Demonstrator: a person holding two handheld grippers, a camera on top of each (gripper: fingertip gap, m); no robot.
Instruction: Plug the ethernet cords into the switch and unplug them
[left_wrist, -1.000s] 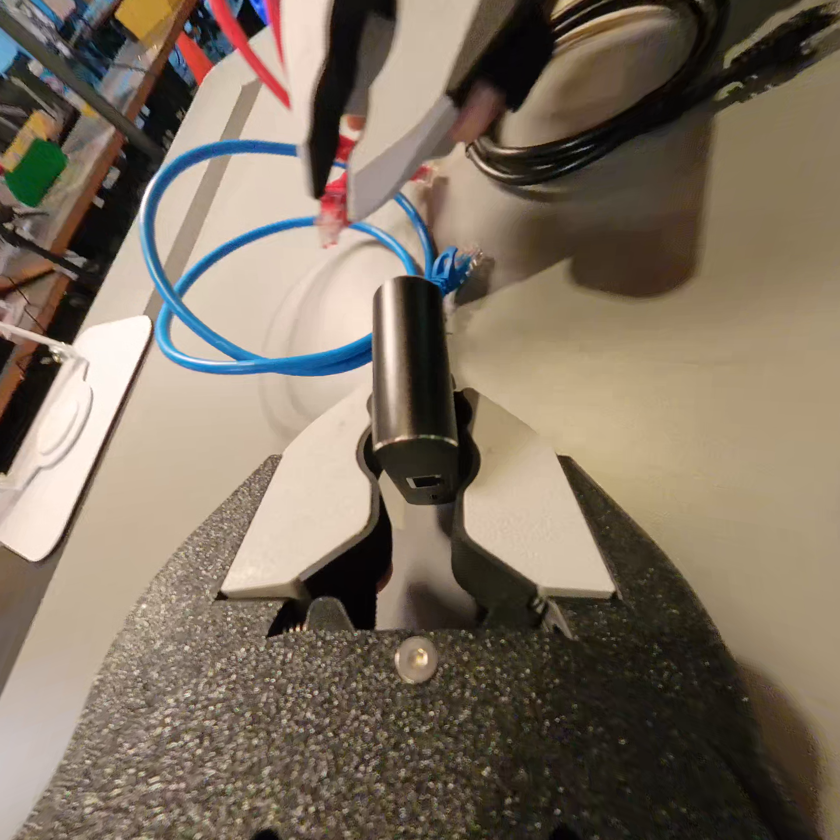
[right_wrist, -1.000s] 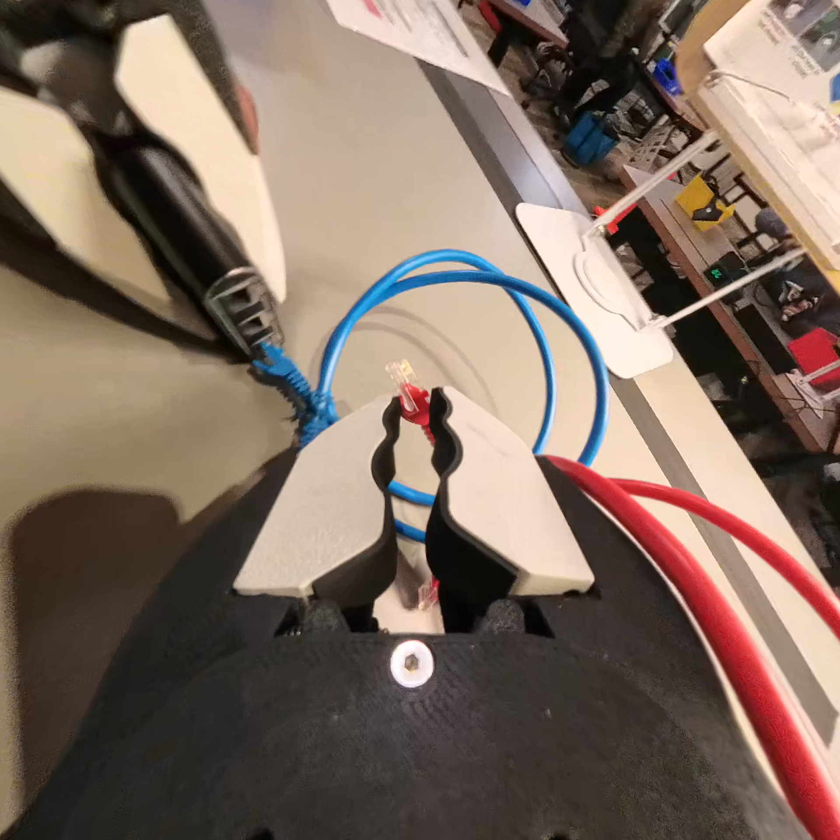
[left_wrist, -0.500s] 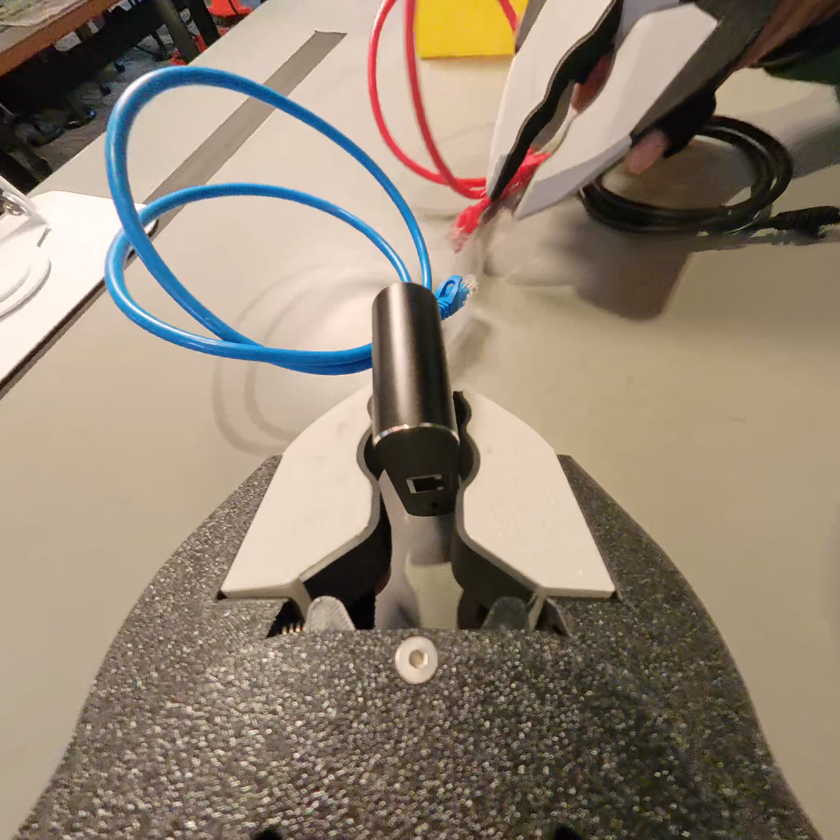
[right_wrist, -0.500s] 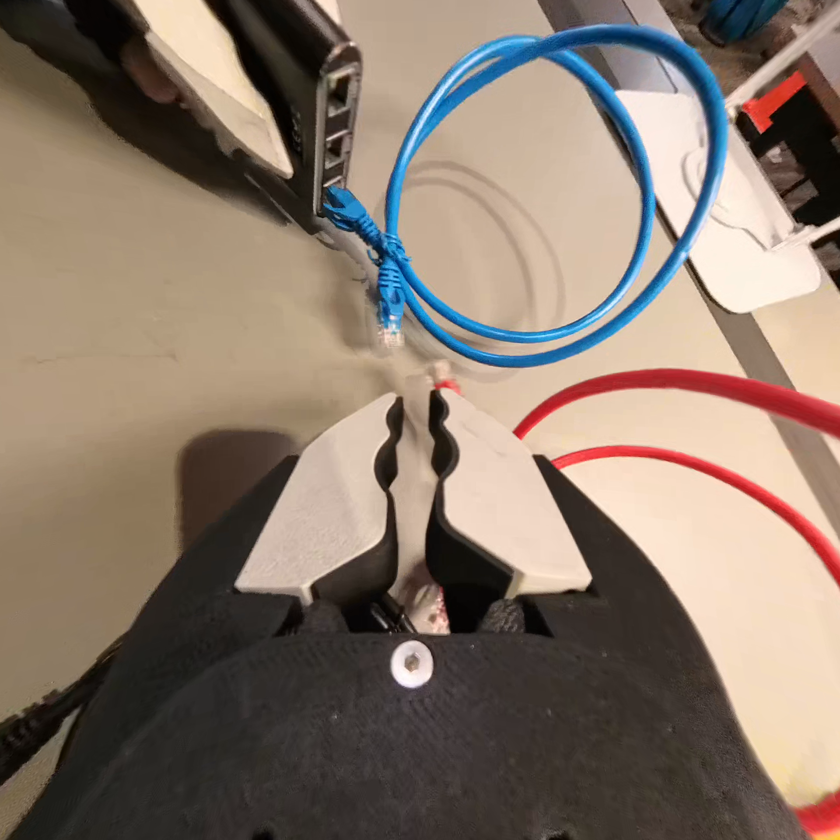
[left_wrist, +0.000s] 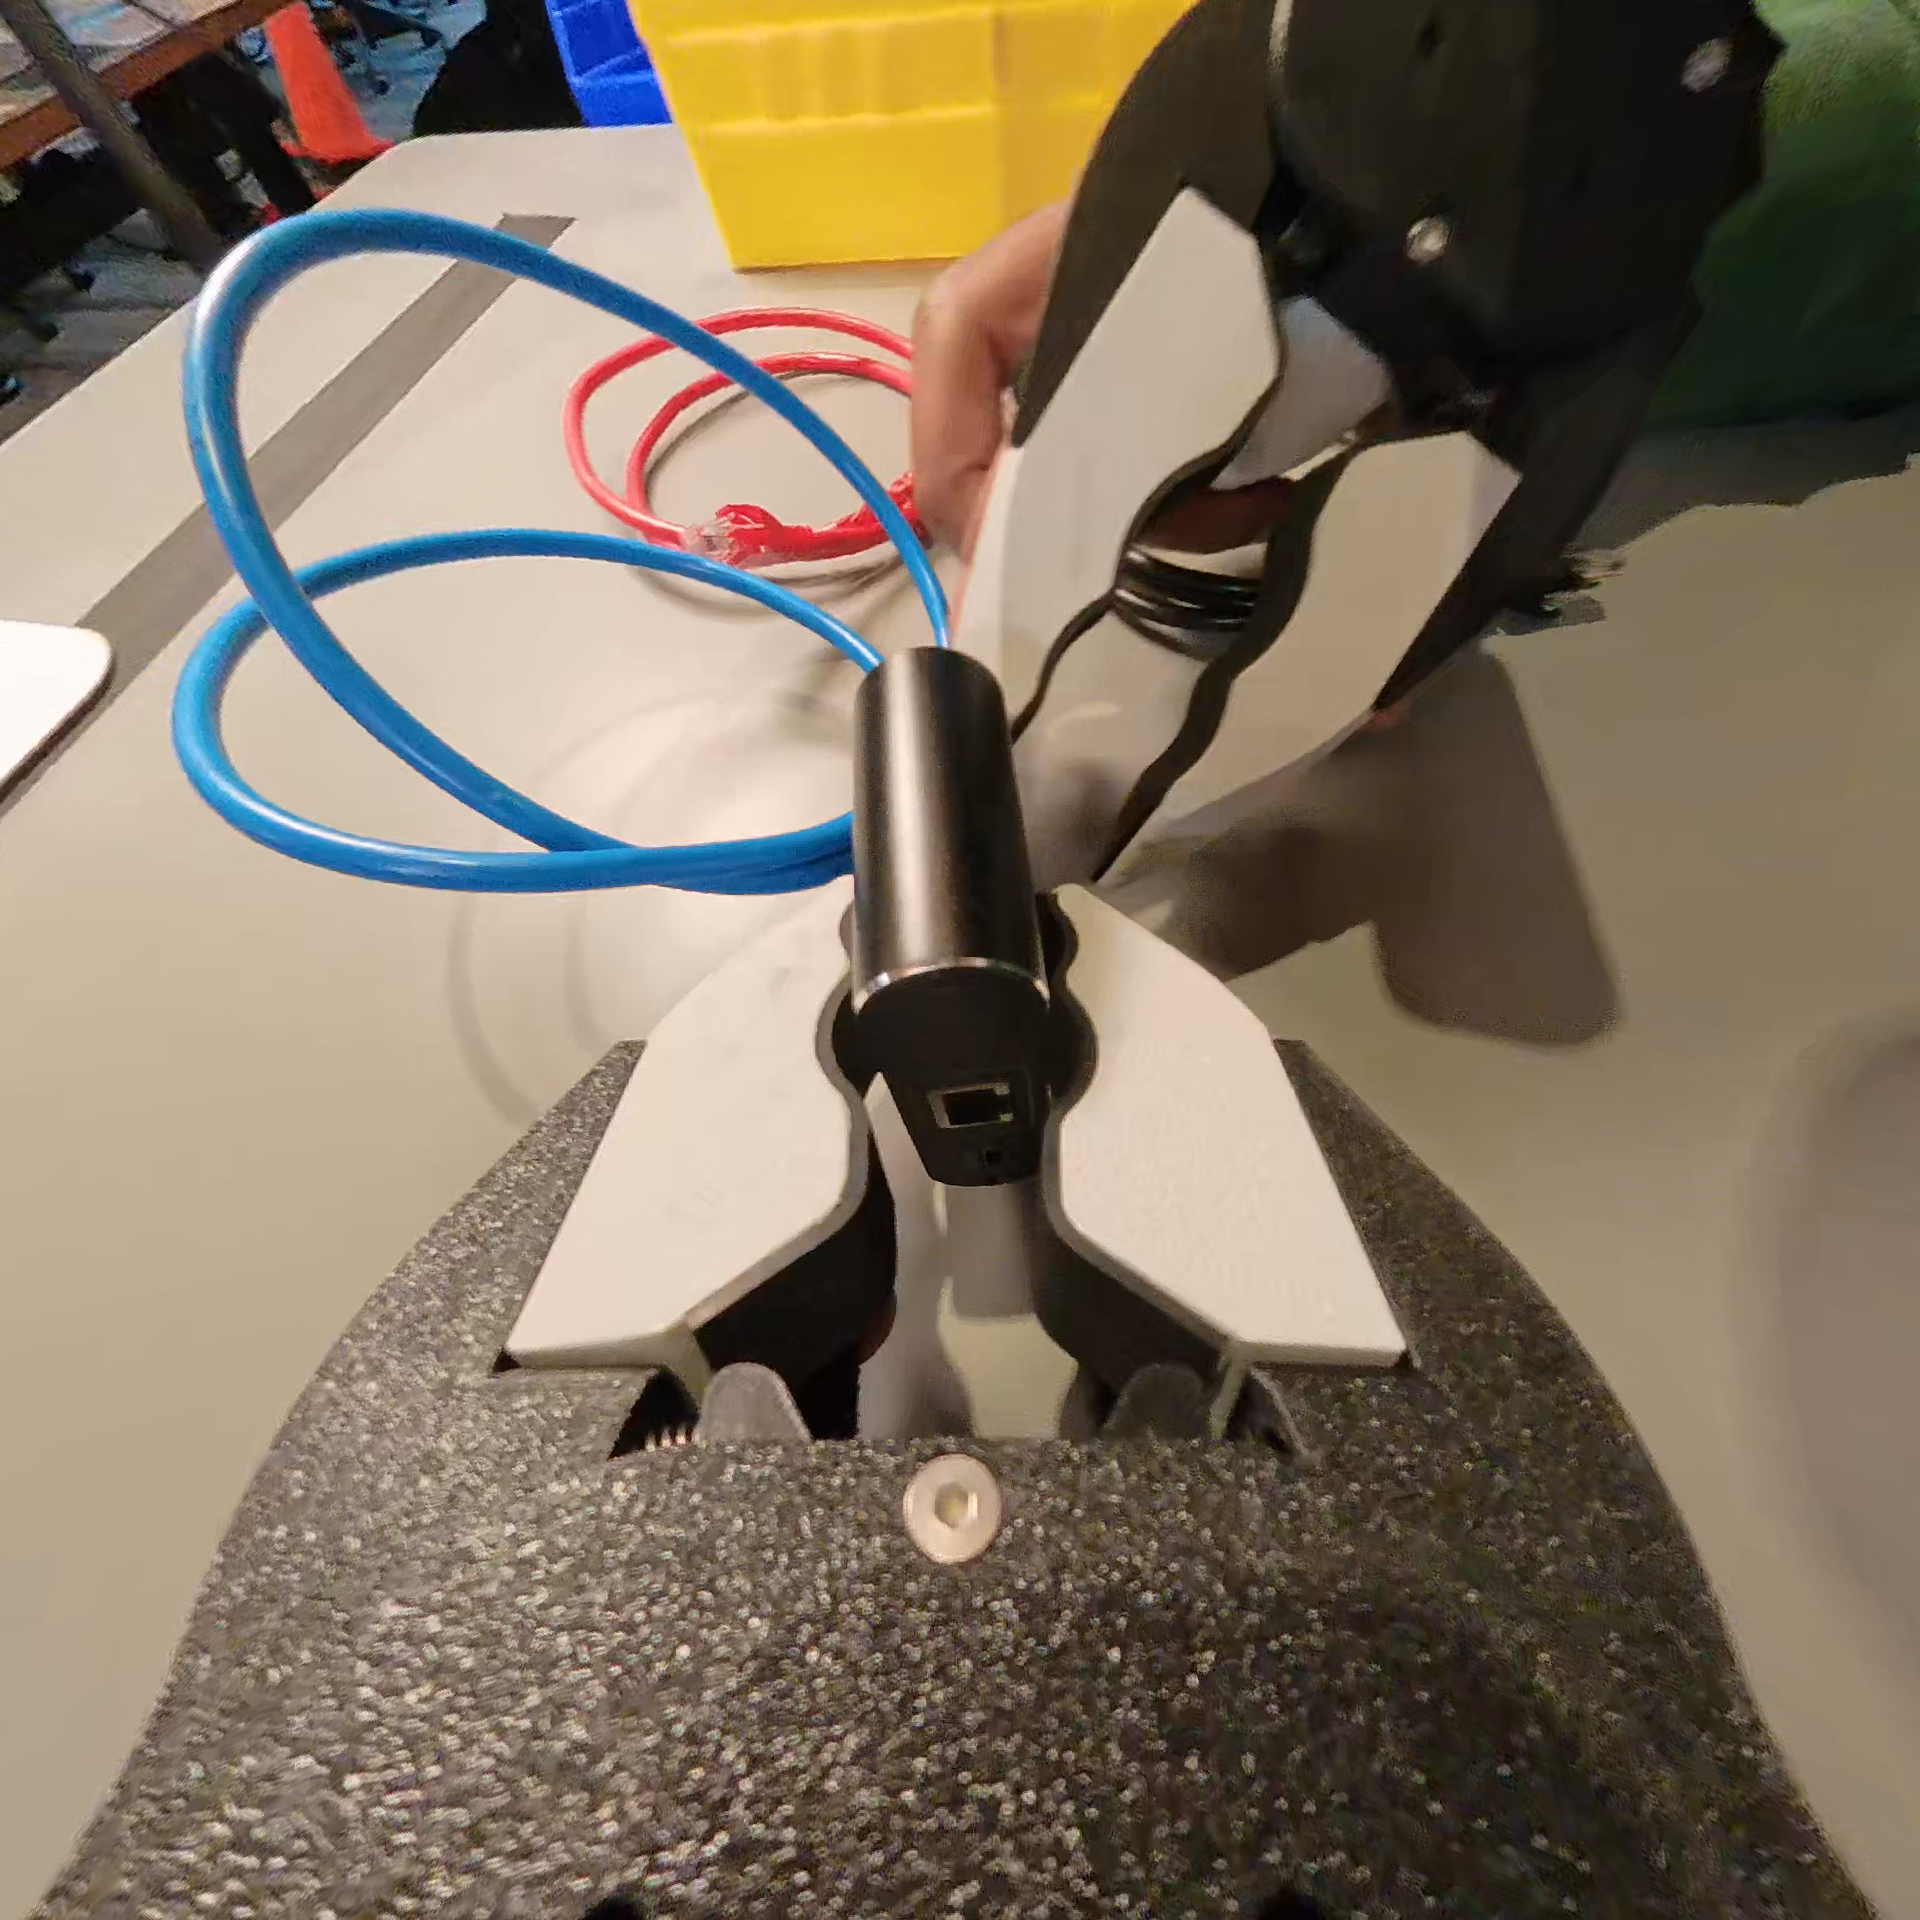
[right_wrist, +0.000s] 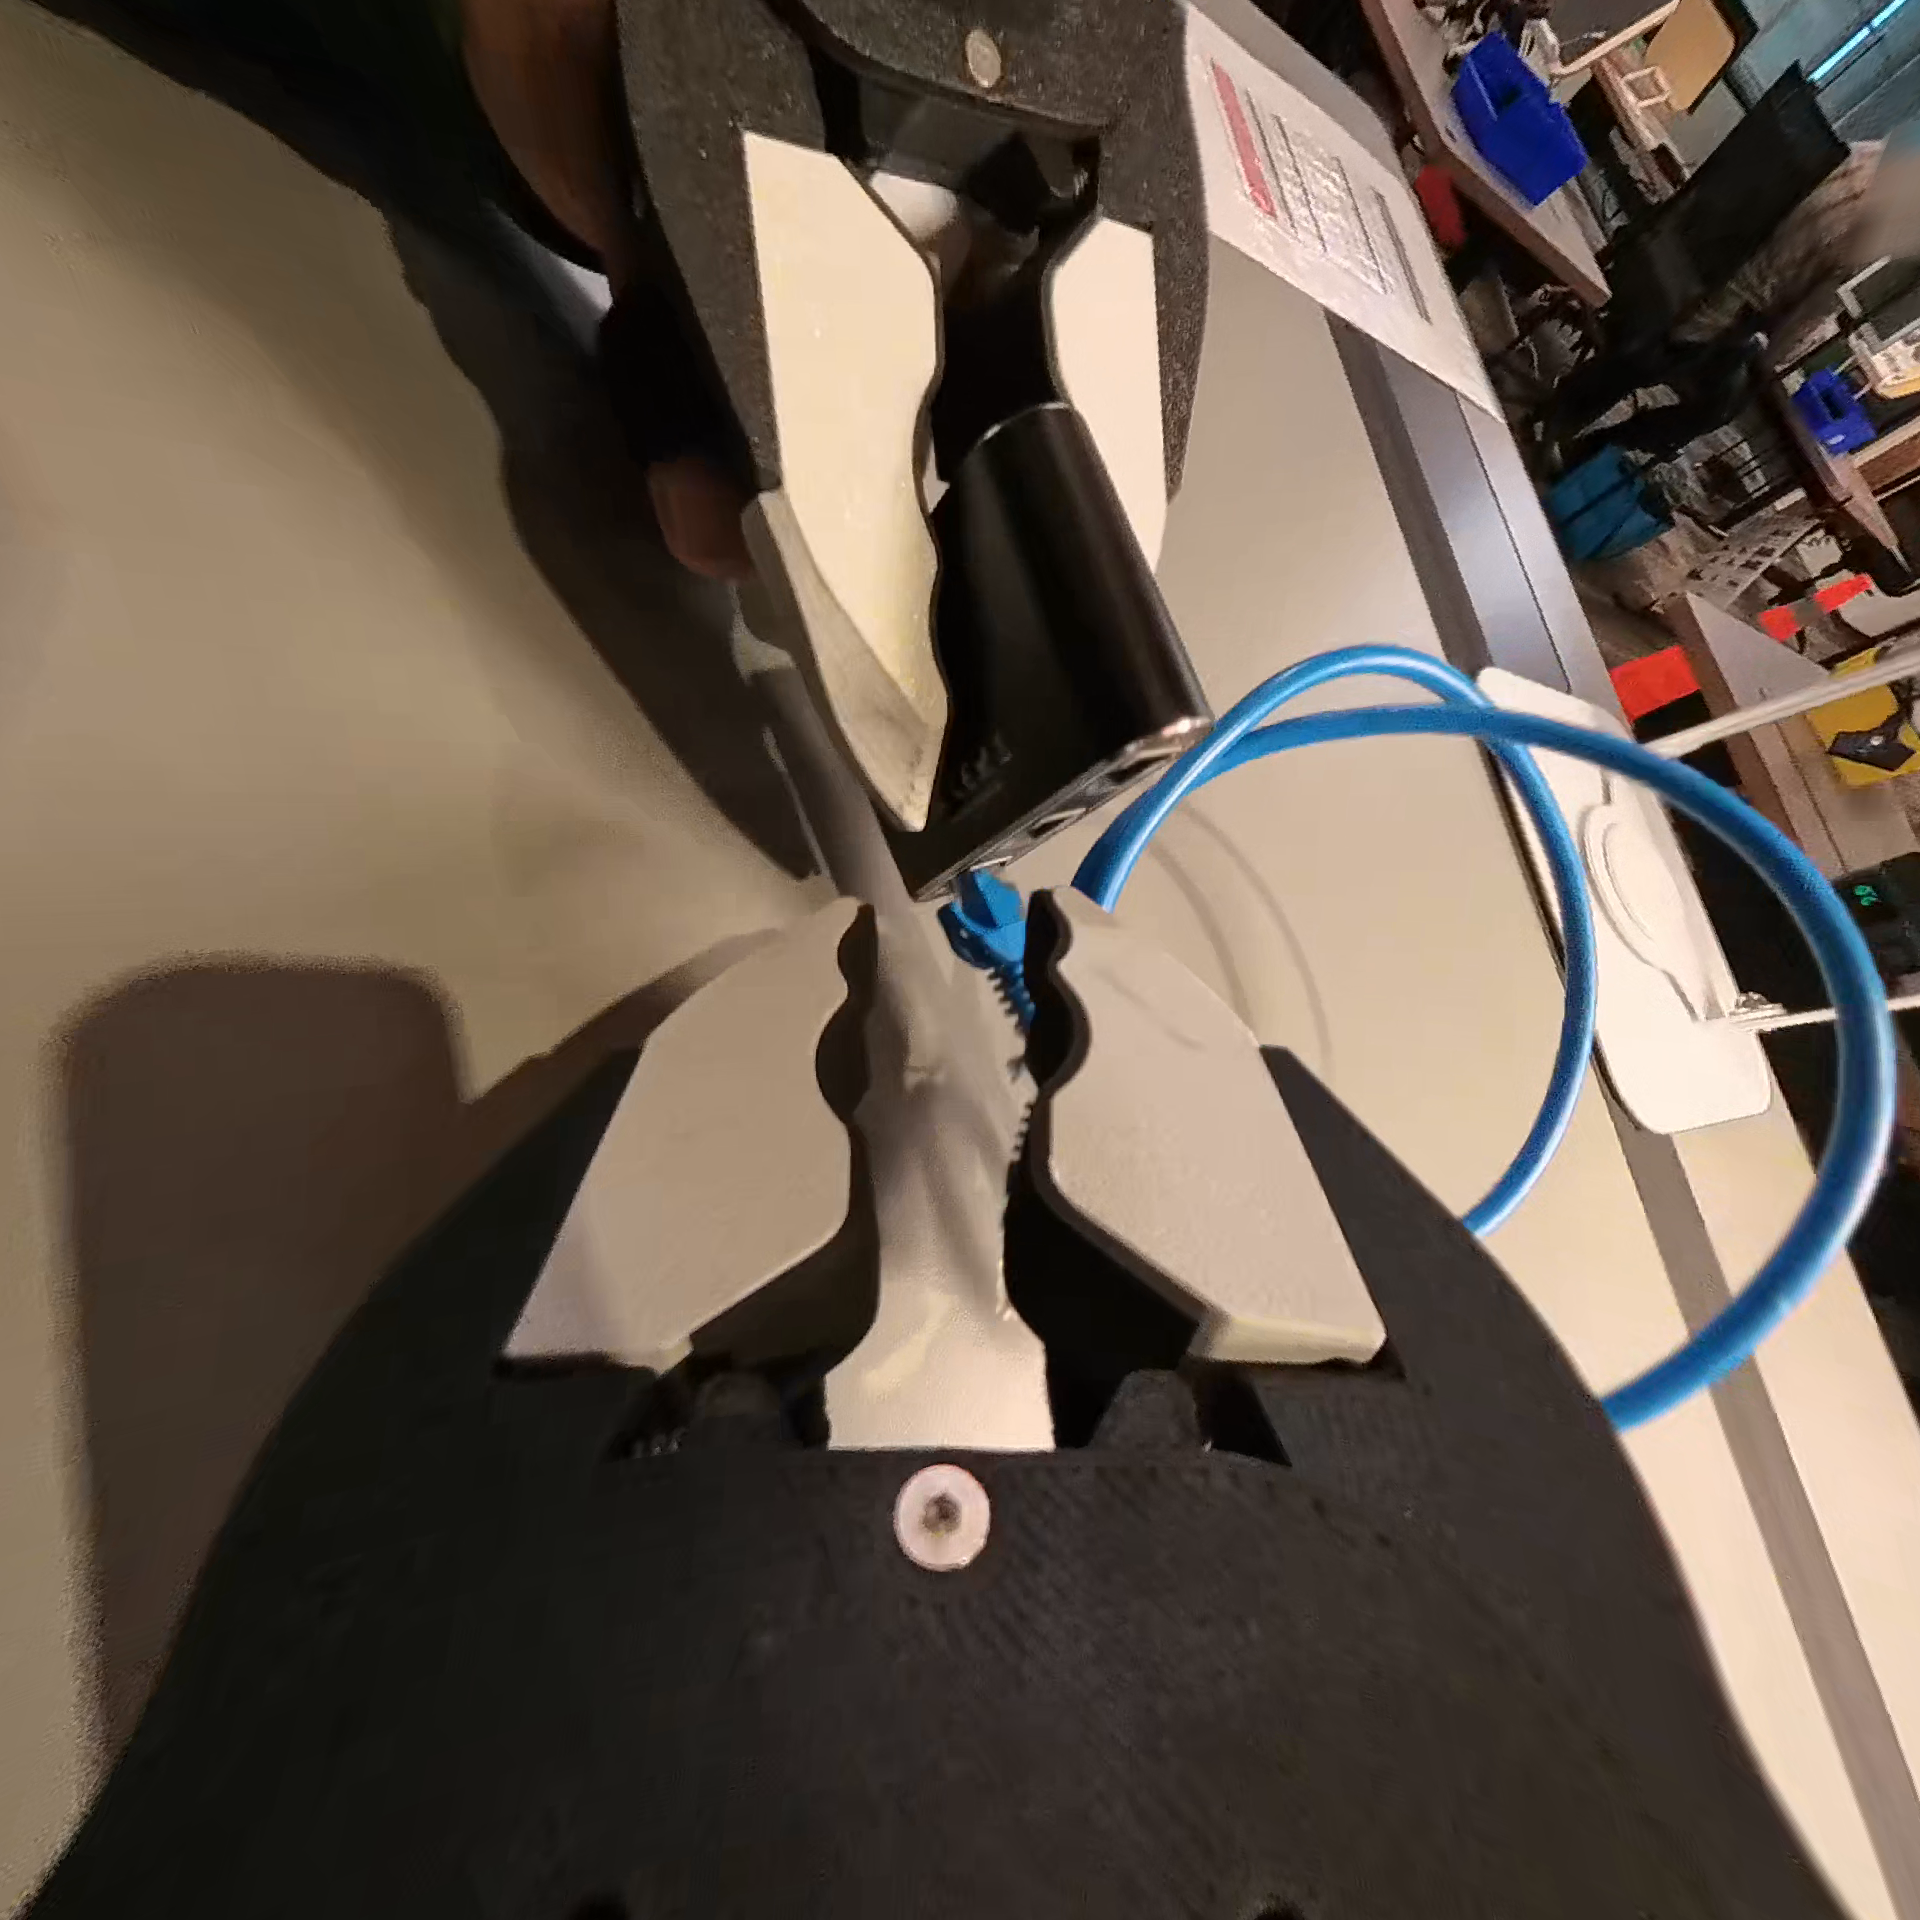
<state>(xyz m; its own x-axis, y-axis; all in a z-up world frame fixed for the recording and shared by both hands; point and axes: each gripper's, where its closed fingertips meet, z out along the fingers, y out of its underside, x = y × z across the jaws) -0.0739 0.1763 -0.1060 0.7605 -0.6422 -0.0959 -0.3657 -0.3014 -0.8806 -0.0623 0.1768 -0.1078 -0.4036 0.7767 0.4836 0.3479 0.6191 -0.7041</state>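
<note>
The left tongs (left_wrist: 951, 935) clamp the black switch (left_wrist: 940, 821) between their fingers, its far end pointing at the right tongs (right_wrist: 954, 914). Those stand apart, nothing gripped, the blue cord's (right_wrist: 1538, 935) plug (right_wrist: 982, 914) seated in the switch just ahead of their tips. The red cord (left_wrist: 727, 436) lies coiled on the counter (left_wrist: 312, 1039), well beyond the left tongs.
</note>
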